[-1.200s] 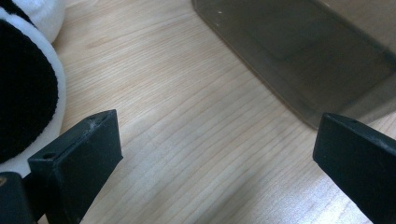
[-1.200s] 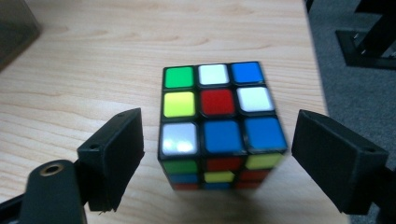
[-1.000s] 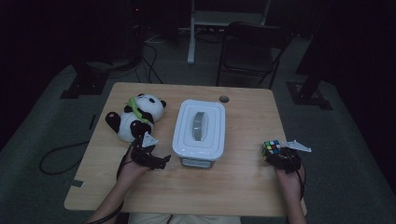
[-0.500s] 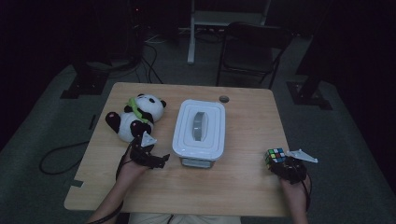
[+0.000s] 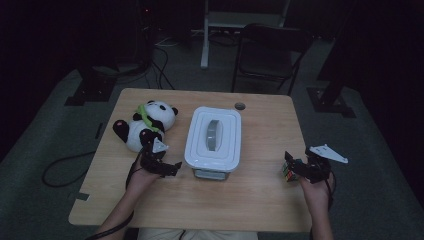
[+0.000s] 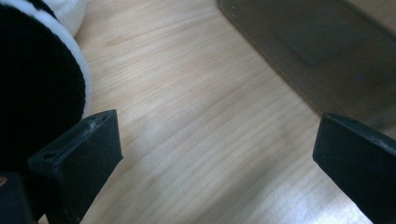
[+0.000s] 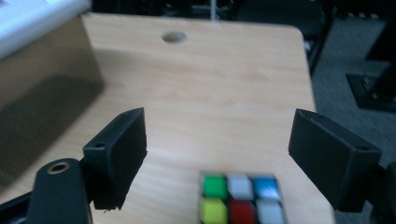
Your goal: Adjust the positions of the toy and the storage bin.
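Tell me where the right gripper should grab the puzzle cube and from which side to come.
Grip the puzzle cube across two opposite flat side faces, probably from above and behind. It lies flat near the table edge, and the right gripper hangs over it, jaws open wider than the cube.

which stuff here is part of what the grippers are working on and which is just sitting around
In hand:
- puzzle cube, between the open jaws of the right gripper
- plush panda, beside the open left gripper
- lidded white storage box, between the two

Lying about:
- black chair behind the table
- floor cables
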Motion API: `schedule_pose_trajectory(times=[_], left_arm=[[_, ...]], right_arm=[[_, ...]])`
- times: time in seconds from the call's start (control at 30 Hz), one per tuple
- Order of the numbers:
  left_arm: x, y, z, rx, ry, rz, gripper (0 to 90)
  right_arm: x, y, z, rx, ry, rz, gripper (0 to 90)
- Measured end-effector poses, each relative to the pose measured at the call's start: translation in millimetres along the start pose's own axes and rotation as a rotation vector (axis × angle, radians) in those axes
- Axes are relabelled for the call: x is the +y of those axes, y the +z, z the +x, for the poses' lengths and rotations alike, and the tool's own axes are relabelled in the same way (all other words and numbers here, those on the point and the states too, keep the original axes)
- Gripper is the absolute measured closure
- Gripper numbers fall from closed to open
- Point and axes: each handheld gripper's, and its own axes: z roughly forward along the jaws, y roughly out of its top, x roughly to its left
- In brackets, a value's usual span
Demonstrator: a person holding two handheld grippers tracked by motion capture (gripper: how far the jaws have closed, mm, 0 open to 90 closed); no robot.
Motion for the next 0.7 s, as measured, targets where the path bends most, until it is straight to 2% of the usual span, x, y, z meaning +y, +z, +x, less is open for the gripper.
schedule_pose_trajectory(times=[0.03,0.1,0.2,0.23,0.3,0.4,0.53,0.6,0.7], left_arm=[[1.7,1.0,0.5,0.005,-0.002,-0.002,1.9],[5.8,3.0,1.1,0.010,-0.003,-0.003,1.9],[13.2,5.3,2.0,0.015,-0.005,-0.007,1.9],[15.1,6.1,2.2,0.015,-0.005,-0.011,1.9],[20.0,8.2,2.9,0.020,-0.002,-0.011,1.9],[25.7,12.2,3.7,0.025,0.001,-0.008,1.9],[30.2,19.3,1.8,0.030,0.014,0.000,1.9],[32.1,21.9,0.9,0.038,0.013,-0.001,1.9],[34.5,24.6,-1.1,0.034,0.009,-0.007,1.9]], right_arm=[[2.9,2.1,3.4,0.014,-0.002,-0.005,15.3],[8.0,9.5,13.8,0.070,-0.013,0.001,11.8],[9.7,24.7,31.4,0.096,-0.018,0.011,13.1],[8.7,32.5,39.2,0.109,-0.044,0.029,13.2],[5.5,44.7,52.0,0.098,-0.076,0.044,13.3],[2.7,64.2,66.9,0.139,-0.105,0.091,13.5],[2.5,87.4,79.1,0.172,-0.122,0.123,13.9],[3.1,96.9,82.9,0.175,-0.118,0.135,14.5],[3.1,107.6,85.7,0.204,-0.102,0.142,14.5]])
